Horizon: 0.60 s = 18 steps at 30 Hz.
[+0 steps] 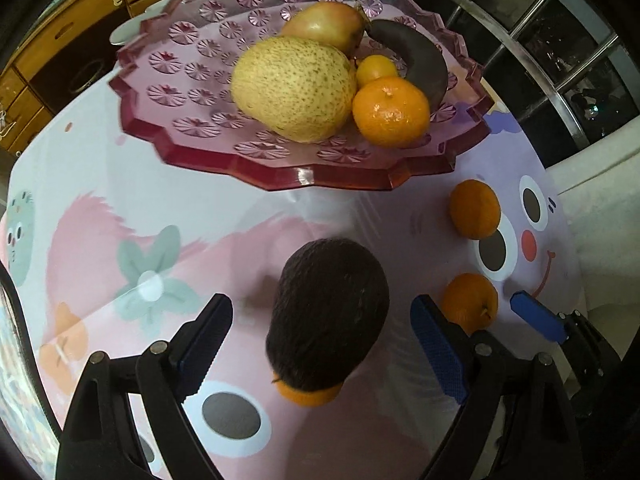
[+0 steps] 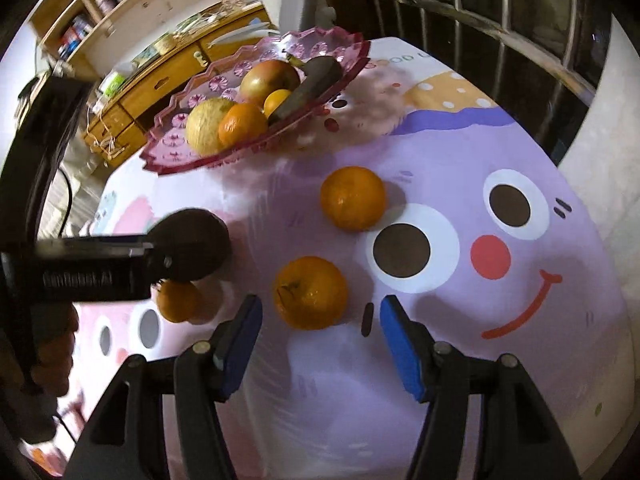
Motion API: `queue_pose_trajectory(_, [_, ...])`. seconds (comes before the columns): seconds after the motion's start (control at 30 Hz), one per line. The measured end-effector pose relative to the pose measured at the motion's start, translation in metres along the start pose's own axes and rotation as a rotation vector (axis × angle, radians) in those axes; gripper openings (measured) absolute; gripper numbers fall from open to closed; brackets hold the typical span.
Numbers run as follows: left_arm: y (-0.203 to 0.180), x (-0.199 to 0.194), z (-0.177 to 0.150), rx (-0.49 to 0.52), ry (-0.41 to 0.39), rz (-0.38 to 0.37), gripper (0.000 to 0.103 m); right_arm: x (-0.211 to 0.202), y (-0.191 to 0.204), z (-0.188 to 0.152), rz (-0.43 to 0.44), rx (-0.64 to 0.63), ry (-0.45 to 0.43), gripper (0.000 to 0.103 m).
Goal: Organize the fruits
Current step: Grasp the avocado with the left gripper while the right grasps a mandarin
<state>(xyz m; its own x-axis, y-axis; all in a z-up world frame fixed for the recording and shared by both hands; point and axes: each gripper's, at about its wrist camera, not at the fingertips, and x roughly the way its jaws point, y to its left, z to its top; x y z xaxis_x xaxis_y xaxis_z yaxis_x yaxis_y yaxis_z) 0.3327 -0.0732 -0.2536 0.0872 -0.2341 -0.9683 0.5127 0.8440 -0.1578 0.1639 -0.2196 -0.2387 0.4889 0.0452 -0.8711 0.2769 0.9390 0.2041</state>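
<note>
Below, the left gripper [image 1: 320, 344] is held released around the dark avocado [image 1: 328, 312]; the right gripper [image 2: 320, 344] is unclenched beneath a mandarin [image 2: 310, 292].

Pink rosette-patterned tray [image 1: 208, 160], orange tangerines [image 2: 311, 292], dark brown avocado [image 1: 328, 312], pastel cartoon-face tablecloth [image 2: 500, 360]

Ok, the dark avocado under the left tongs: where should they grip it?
Come straight down on the avocado and pinch across its narrower width, mid-body. It lies lengthwise between the open left tongs, its long axis pointing away, with clear cloth on both flanks.
</note>
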Motion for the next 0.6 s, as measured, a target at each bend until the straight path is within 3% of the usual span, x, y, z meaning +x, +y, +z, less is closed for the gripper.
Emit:
queue_pose_trajectory(0.23, [0.003, 0.019, 0.004, -0.021, 0.006, -0.012, 0.089, 0.017, 0.004, -0.001, -0.018, -0.058, -0.023, 0.061])
queue_pose_trajectory(0.5, [0.009, 0.022, 0.002, -0.042, -0.009, -0.026, 0.071, 0.023, 0.014, -0.003, -0.014, -0.142, -0.029, 0.047])
queue_pose_trajectory(0.6, [0.009, 0.021, -0.001, -0.046, -0.025, -0.052, 0.061, 0.023, 0.017, -0.005, -0.024, -0.158, -0.035, 0.046])
